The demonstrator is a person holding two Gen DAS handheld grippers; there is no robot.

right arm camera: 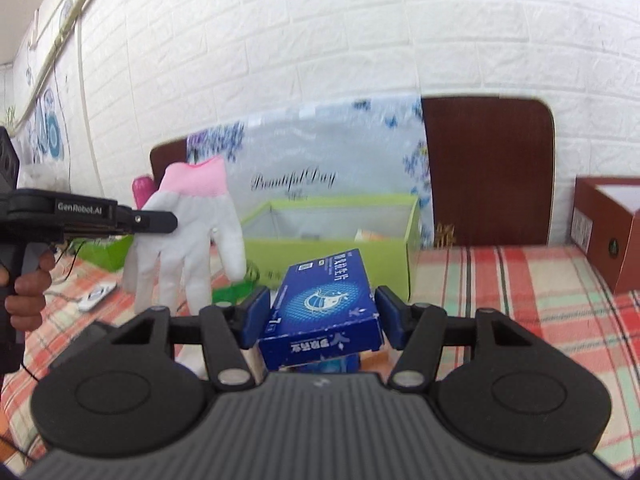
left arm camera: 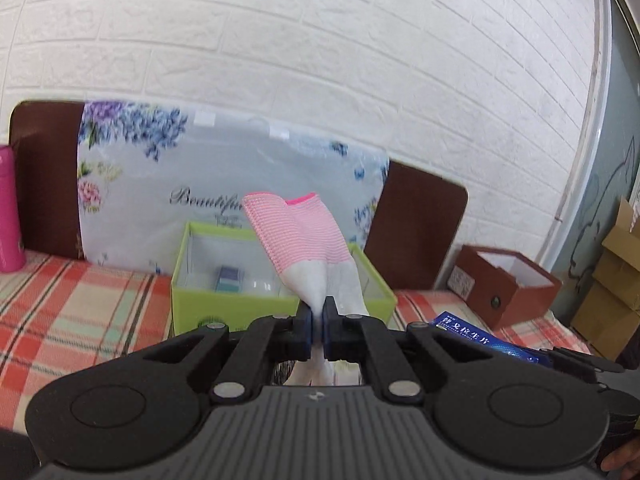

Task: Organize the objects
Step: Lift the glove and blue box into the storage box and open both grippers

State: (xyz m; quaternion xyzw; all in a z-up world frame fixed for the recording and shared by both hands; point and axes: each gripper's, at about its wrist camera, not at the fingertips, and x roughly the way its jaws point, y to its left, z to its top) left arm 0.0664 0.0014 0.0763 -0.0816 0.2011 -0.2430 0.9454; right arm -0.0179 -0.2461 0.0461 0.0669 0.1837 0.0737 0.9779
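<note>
Glove (left arm camera: 304,240), clamped by left tool (left arm camera: 317,320) before green box (left arm camera: 240,312), cuff up, fingers partly hidden. Blue carton (right arm camera: 324,308) lies lengthwise between right tool (right arm camera: 322,316) pads; contact unclear.

a home bedroom: a plaid-sheeted bed (left arm camera: 80,300) with a wooden headboard (right arm camera: 488,168) against a white brick-pattern wall (left arm camera: 320,60).

Black gripper (right arm camera: 322,312), blue pads (right arm camera: 256,312), seemingly "GenRobot.AI" lettering.
</note>
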